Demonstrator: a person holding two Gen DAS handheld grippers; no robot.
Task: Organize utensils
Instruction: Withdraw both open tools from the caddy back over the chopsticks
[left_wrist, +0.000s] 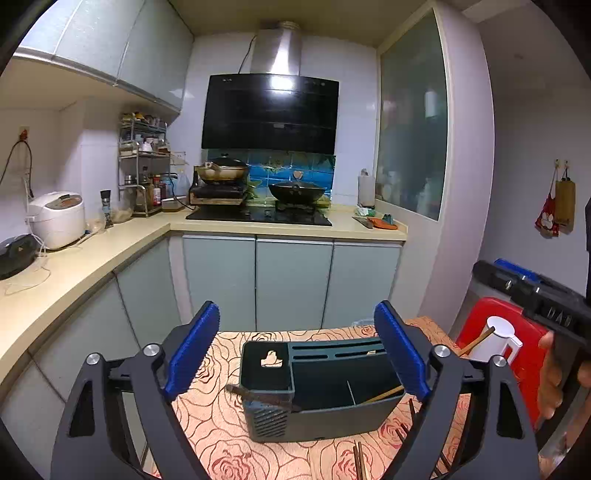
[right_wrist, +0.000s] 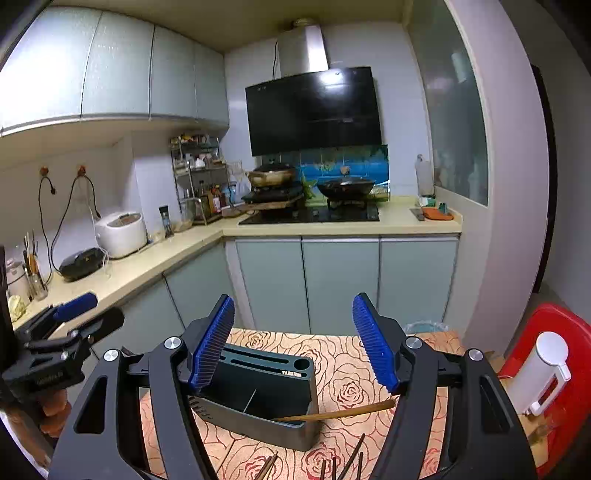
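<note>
The only lettering stands embossed on the black gripper bodies seen from the opposite camera: on the right gripper it looks like "UAB", on the left gripper it is too blurred to read

Behind your work you had a white rice cooker on the counter, a black wok on the stove, and a red stool bearing a white kettle.
</note>
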